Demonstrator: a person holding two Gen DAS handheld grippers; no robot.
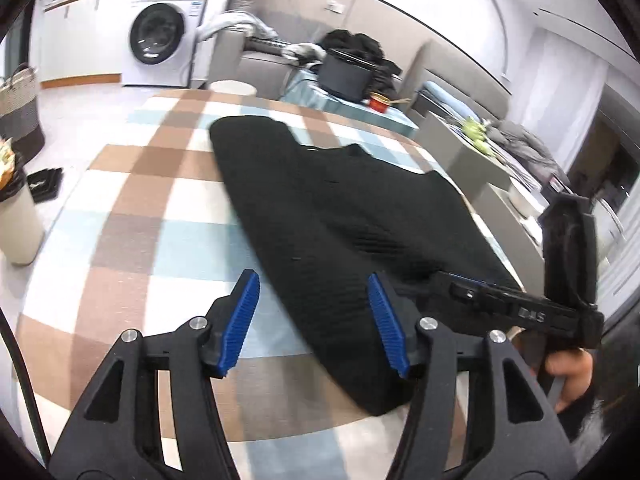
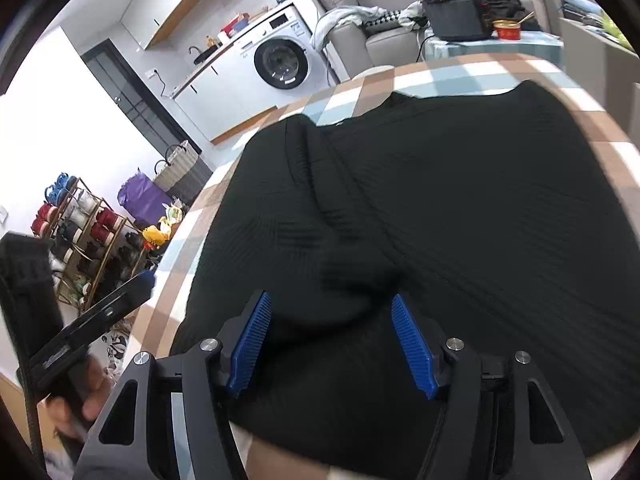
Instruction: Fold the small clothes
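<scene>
black ribbed garment (image 1: 320,216), spread flat, slightly rumpled, on checked cloth (image 1: 132,216)

place: a lived-in home, open living and laundry area | I see: washing machine (image 2: 282,62) under a counter with a sink | grey sofa (image 2: 384,36) draped with clothes | shoe rack (image 2: 86,236) by the wall | woven basket (image 2: 178,170) | checked tablecloth (image 1: 132,200) before me

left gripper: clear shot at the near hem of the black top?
Probably yes. The left gripper is open, its jaws straddling the near edge of the black top on the checked cloth; nothing lies between. The right gripper sits further right.
</scene>
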